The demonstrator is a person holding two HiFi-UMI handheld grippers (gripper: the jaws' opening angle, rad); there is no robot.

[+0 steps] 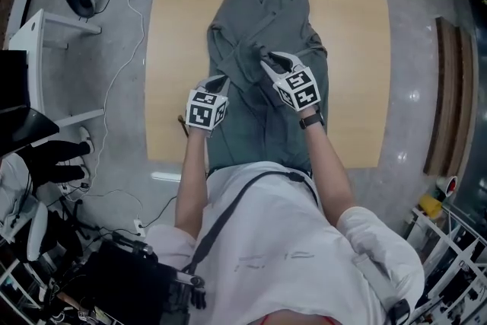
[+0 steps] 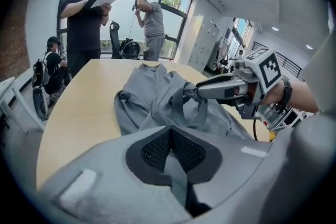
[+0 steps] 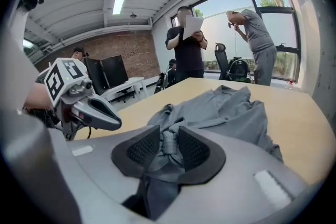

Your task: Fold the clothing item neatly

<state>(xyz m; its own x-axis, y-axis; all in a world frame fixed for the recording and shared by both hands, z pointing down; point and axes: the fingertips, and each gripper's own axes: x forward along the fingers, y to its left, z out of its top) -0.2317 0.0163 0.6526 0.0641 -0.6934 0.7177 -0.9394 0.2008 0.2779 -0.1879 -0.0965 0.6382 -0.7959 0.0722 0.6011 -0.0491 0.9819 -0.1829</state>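
A grey garment (image 1: pixel 266 19) lies along the middle of a light wooden table (image 1: pixel 350 27). Its long axis runs from the near edge to the far edge, with the collar pointing away. The right gripper (image 1: pixel 266 57) is clamped on a bunched knot of fabric at mid-body. The left gripper (image 1: pixel 219 81), just beside it, is closed on a thin fold at the garment's left side. The wearer's white shirt (image 1: pixel 289 240) hides the near hem. Beyond the far edge, two people (image 3: pixel 189 44) stand by a window (image 3: pixel 231 8), their faces blurred. Cables (image 1: pixel 122 57) trail across the floor to the left.
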